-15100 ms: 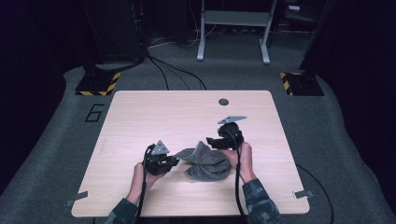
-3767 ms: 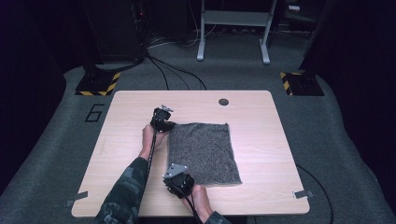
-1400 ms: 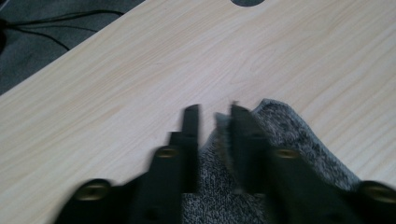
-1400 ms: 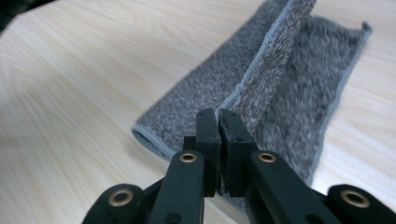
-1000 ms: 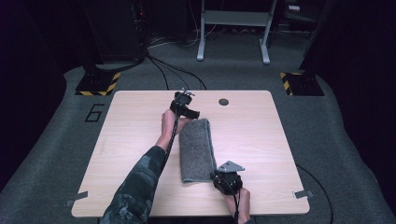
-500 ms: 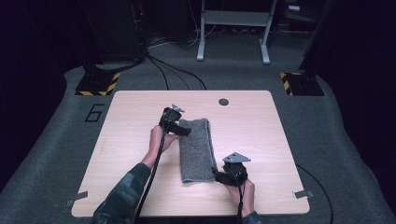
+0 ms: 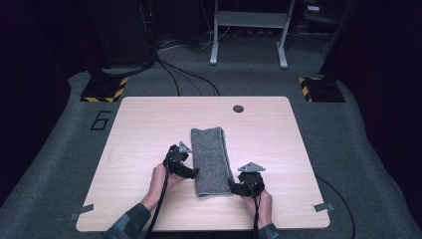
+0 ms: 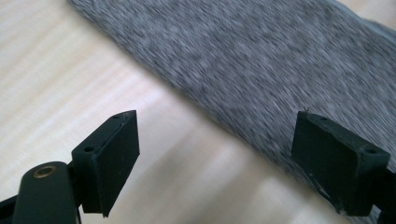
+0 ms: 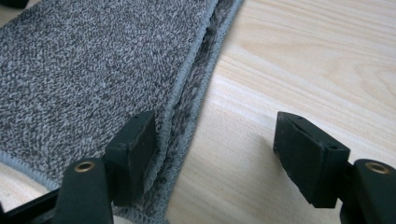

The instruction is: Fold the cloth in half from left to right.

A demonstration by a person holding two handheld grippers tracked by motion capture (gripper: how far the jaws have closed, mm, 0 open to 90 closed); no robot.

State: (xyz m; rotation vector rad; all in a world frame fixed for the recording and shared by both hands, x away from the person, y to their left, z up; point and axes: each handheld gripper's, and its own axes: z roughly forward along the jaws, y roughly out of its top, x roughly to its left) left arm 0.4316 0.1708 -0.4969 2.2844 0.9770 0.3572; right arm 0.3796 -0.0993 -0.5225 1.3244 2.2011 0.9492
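Observation:
A grey towel (image 7: 211,159), folded lengthwise into a narrow strip, lies flat in the middle of the wooden table (image 7: 144,129). My left gripper (image 7: 191,173) is at the towel's left edge, near its front end. In the left gripper view it (image 8: 215,158) stands open, its jaws having just been opening, above bare wood and the towel (image 8: 261,60) edge. My right gripper (image 7: 233,188) sits at the front right corner. Its jaws have just been opening, and it (image 9: 224,149) is open, one pad over the hemmed towel (image 9: 93,70) edge, the other over wood.
A dark round grommet (image 7: 238,108) sits near the table's far edge. Beyond the table stand a metal frame (image 7: 249,30), floor cables, and yellow-black striped blocks (image 7: 104,89) at both far corners. Bare wood lies on both sides of the towel.
My left hand has come from the towel's far end toward the front along its left side. My right gripper has opened and let go of the front right corner.

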